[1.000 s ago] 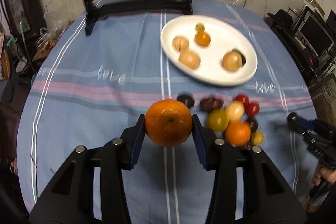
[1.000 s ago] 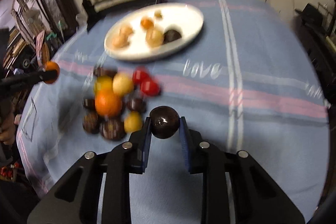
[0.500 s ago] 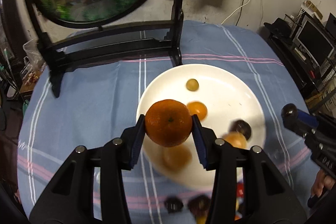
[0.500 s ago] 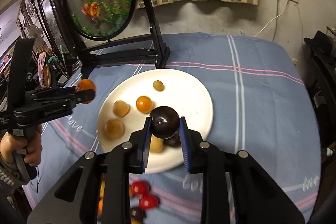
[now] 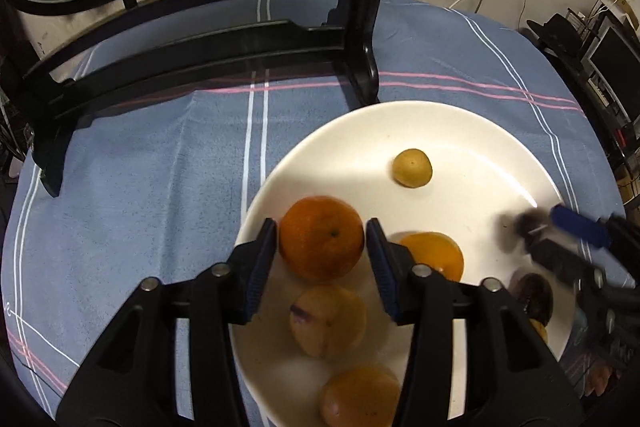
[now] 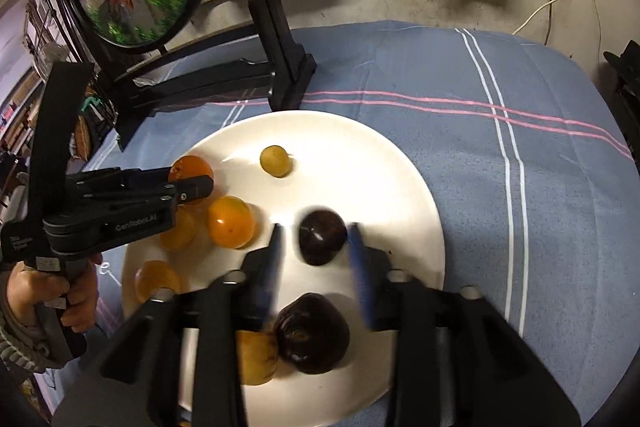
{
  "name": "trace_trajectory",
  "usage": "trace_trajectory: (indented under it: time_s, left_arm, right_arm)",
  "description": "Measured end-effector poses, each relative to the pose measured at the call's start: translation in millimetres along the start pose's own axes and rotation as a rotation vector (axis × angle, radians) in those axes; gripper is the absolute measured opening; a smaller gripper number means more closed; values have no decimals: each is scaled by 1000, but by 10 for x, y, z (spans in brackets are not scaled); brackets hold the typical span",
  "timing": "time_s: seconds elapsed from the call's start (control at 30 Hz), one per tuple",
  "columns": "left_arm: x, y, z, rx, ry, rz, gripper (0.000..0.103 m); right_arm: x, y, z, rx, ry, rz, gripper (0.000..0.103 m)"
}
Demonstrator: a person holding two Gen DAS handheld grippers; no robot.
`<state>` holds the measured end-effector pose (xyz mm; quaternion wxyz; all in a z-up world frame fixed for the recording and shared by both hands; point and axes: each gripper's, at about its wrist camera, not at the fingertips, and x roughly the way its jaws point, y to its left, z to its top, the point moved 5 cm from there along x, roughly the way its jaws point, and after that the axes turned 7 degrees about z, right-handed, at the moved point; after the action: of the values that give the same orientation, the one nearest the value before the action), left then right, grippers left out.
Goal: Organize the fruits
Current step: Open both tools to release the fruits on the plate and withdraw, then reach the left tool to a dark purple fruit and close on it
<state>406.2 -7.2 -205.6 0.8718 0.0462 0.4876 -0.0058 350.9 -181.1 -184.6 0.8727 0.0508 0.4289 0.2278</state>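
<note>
A white plate [image 5: 472, 131] [image 6: 400, 163] on the blue cloth holds several fruits. My left gripper [image 5: 322, 239] is over the plate's left part with an orange [image 5: 321, 237] between its pads; small gaps show on both sides, so the jaws stand slightly apart. In the right wrist view it shows at the left [image 6: 192, 183] with the orange [image 6: 191, 166]. My right gripper [image 6: 316, 247] is open, its blurred fingers apart on either side of a dark plum [image 6: 322, 235] that rests on the plate. A second dark fruit [image 6: 311, 333] lies nearer me.
A black stand [image 5: 192, 55] [image 6: 200, 83] with a round fish picture stands just behind the plate. Other fruits on the plate: a small yellow one [image 5: 412, 167], an orange one [image 5: 434, 255], two pale ones [image 5: 328, 319]. The table edge curves off at the right.
Both grippers moved forward from the fruit pile to over the plate and lowered. My right gripper opened and let go of the dark plum. My left jaws have loosened around the orange.
</note>
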Motion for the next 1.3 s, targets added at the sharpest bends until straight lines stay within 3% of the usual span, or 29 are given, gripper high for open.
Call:
trace_trajectory:
  time_s: [0.2, 0.5, 0.67, 0.97, 1.1, 1.3]
  left_arm:
    - [-266, -30, 35, 10, -44, 6, 57]
    - [-1189, 100, -197, -13, -136, 45, 70]
    - [-1640, 299, -743, -45, -111, 76, 73]
    - [-2091, 864, -2178, -200, 9, 161, 76]
    - [-2202, 1026, -2621, -278, 53, 183, 76]
    - [-2299, 1077, -2957, -317, 86, 195, 81]
  right_arm:
    - [-236, 114, 63, -35, -66, 0, 64]
    - [-964, 360, -168, -4, -126, 18, 64]
    - [-1228, 508, -619, 38, -95, 68, 65]
    - [-1311, 768, -1440, 31, 63, 113, 65]
    - [-1268, 933, -1654, 13, 123, 153, 65]
    - [-1285, 1270, -1744, -49, 142, 213, 65]
